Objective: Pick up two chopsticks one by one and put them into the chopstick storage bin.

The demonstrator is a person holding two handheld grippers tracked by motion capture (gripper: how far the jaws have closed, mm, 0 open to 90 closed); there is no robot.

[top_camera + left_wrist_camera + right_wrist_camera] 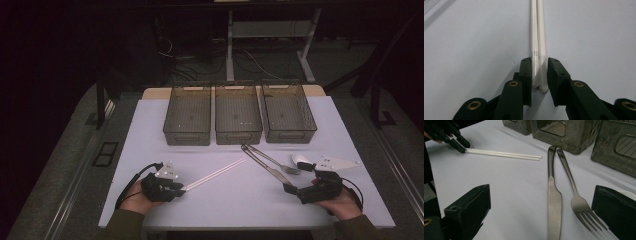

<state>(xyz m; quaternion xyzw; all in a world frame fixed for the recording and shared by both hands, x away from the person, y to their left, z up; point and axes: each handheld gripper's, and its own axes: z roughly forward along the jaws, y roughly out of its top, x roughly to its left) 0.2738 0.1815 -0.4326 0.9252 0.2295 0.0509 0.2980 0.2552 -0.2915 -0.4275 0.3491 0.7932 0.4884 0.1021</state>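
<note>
A pair of white chopsticks (215, 174) (537, 37) lies side by side on the white mat, running diagonally up to the right. My left gripper (181, 189) (539, 72) is shut on their near ends, a black jaw pressed against each side. A steel knife (262, 165) (554, 202) and a steel fork (280, 165) (579, 205) lie together right of centre, their handles pointing at the bins. My right gripper (294, 191) (541, 188) rests low at the knife's blade end. Its jaws stand wide open with nothing held between them.
Three dark mesh bins (187, 115) (238, 114) (289, 112) stand in a row at the back of the white mat (150, 130). A small white object (300, 160), perhaps a spoon, lies just beyond the right gripper. Dark floor and desk legs lie past the table.
</note>
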